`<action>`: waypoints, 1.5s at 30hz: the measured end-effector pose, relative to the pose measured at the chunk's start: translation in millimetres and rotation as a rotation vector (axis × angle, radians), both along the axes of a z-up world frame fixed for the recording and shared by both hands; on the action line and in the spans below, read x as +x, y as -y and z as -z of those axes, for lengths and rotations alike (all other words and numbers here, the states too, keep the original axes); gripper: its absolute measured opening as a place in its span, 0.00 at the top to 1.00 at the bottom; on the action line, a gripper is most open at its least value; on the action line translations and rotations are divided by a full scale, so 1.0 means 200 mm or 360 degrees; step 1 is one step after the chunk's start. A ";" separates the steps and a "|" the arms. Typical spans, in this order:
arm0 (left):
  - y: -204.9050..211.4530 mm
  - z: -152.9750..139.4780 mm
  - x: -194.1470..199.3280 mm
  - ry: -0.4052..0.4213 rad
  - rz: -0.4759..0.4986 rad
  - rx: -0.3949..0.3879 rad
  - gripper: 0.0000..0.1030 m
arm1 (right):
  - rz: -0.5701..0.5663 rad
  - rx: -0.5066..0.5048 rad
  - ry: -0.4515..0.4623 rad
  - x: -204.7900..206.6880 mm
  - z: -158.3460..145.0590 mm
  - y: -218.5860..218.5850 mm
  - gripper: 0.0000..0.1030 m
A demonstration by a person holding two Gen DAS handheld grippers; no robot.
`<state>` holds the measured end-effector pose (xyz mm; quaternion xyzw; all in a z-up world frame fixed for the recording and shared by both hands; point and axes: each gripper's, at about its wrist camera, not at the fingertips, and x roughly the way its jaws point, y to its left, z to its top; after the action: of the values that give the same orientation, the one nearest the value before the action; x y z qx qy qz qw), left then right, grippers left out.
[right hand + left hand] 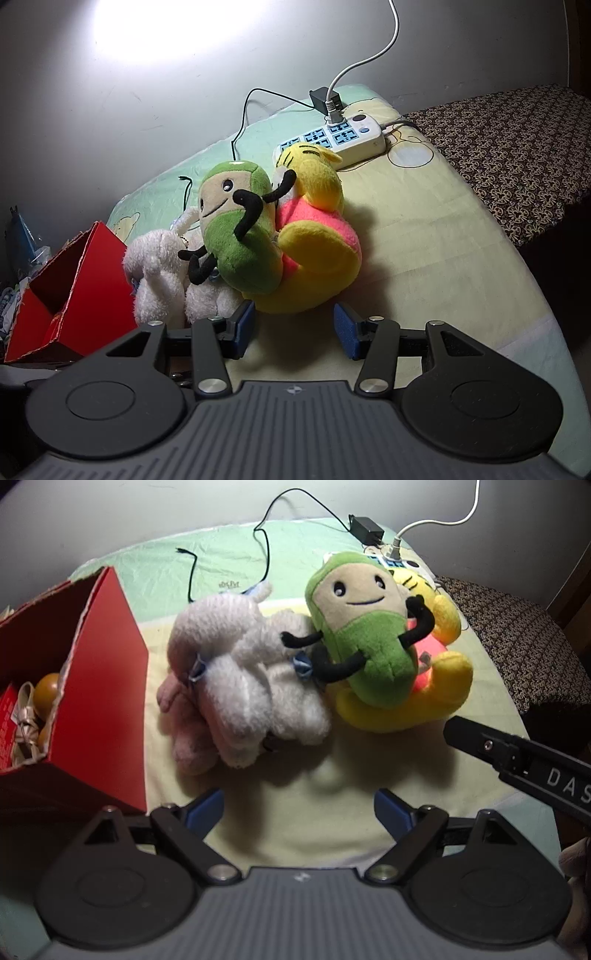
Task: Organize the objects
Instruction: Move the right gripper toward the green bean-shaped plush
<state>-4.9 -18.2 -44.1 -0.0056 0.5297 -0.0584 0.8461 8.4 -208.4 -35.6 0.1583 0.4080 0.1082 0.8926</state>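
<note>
A pile of plush toys lies on the bed. A green smiling plush [364,627] [236,236] with black limbs rests on a yellow and pink plush [417,686] [317,258]. A white fluffy plush [243,672] [162,280] lies to their left over a pale pink plush [188,734]. A red cardboard box [99,686] [81,288] stands open at the left. My left gripper [298,808] is open and empty, just short of the white plush. My right gripper [293,328] is open and empty at the yellow plush's near edge; its finger [517,755] shows in the left wrist view.
The box holds an orange ball [46,692] and a white cord [26,723]. A white power strip [332,142] with a white plug and a black adapter [365,528] with its black cable lie behind the toys. A patterned brown cloth [513,147] covers the bed's right side.
</note>
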 end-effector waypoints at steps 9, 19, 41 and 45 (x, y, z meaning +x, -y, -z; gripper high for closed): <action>0.00 0.04 0.01 -0.0016 -0.0001 0.0125 0.15 | -0.0008 -0.0024 -0.0010 0.00 0.01 -0.04 0.51; -0.01 0.03 0.01 -0.0009 0.0005 0.0134 0.15 | -0.0015 -0.0014 -0.0011 -0.01 0.01 -0.06 0.51; 0.01 0.10 0.05 -0.0087 -0.0011 0.0118 0.15 | -0.0037 0.0044 -0.0035 0.01 0.05 -0.01 0.51; 0.02 0.09 0.07 -0.0088 0.0004 0.0110 0.15 | -0.0063 0.0142 -0.0015 0.03 0.03 0.04 0.51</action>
<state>8.4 -21.5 -63.0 0.0228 0.5547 -0.0409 0.8307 15.0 -215.4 -42.2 0.1903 0.4099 0.1430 0.8805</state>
